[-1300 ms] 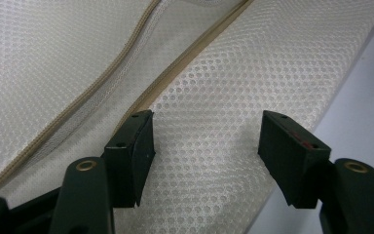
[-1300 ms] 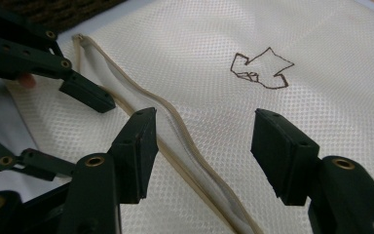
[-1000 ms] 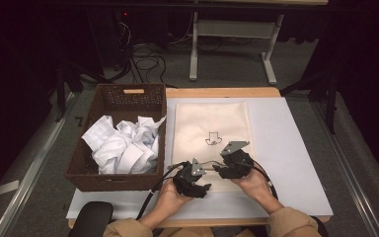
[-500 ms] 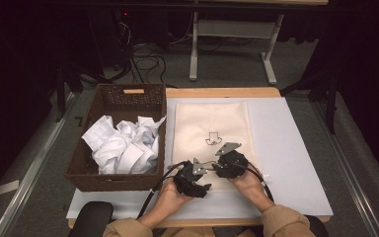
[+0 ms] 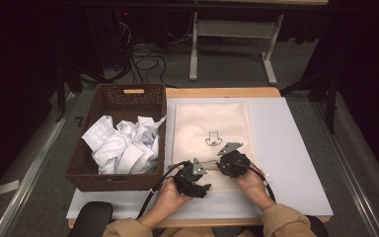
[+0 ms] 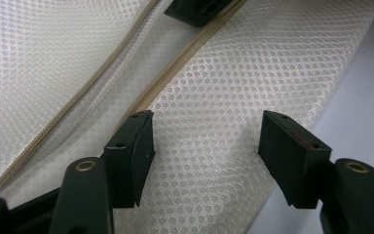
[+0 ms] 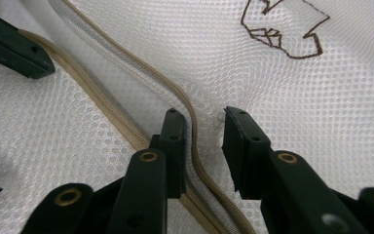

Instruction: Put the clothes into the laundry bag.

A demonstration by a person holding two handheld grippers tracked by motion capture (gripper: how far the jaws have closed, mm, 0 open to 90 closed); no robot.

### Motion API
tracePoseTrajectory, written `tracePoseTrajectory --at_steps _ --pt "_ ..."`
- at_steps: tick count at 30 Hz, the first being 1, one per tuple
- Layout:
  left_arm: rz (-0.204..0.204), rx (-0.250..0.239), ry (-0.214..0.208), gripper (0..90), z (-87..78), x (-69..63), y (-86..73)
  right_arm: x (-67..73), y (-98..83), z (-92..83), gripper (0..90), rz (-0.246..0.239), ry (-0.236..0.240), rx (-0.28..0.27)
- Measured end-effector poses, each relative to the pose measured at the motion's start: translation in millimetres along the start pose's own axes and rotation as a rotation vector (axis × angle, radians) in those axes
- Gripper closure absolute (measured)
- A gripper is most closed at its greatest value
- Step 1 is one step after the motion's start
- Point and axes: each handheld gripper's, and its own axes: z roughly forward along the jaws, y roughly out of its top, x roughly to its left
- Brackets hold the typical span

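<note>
worktop (image 5: 296,148): pale mat over a wooden top, my forearms come in at the near edge.
basket (image 5: 103,98): dark wicker, at the left of the worktop, holding crumpled white clothes (image 5: 123,145).
mesh bag (image 5: 212,123): cream laundry bag lying flat mid-worktop, just right of the basket, small brown stitched logo (image 5: 212,139) near its middle; both my tools work at its near end.
zipper (image 7: 126,131): tan tape running along the near end of the bag, its two sides parted, an opening showing between them.
left tool (image 6: 204,146): jaws spread, resting on the mesh on the near side of the zipper, one pad at the tape's edge, nothing gripped. Hovering/pressing down, can't tell which.
right tool (image 7: 202,141): jaws have just been closing, now a narrow gap with the far zipper edge and a pucker of mesh between them. Pads look not fully pressed on the fabric yet.
step: I judge I'm opening the bag's mouth, right tool taking the upper lip.
next move: finish the pinch on that lip, then lift it away while my left tool holds the lower side down. Needs a bite on one layer only; thin mesh could slip or drag both layers up.
</note>
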Motion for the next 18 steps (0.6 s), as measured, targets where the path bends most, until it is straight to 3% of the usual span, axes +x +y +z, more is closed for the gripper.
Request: tracePoseTrajectory --at_steps 4,12,14,18 --pt "-0.001 -0.001 -0.001 38.0 0.0 0.2 -0.2 -6.4 -2.4 1.8 82.3 0.073 0.070 -0.014" --pt "-0.002 -0.001 0.001 37.9 -0.2 0.0 -0.5 -12.5 -1.6 -0.2 86.7 0.082 0.081 -0.048" --pt "-0.004 -0.002 0.001 38.0 -0.2 0.0 -0.6 -11.9 0.5 -3.2 86.8 0.050 0.079 -0.049" --pt "-0.001 -0.003 0.001 37.9 -0.2 0.1 -0.7 -12.4 4.3 -9.7 86.9 0.034 0.078 -0.056"
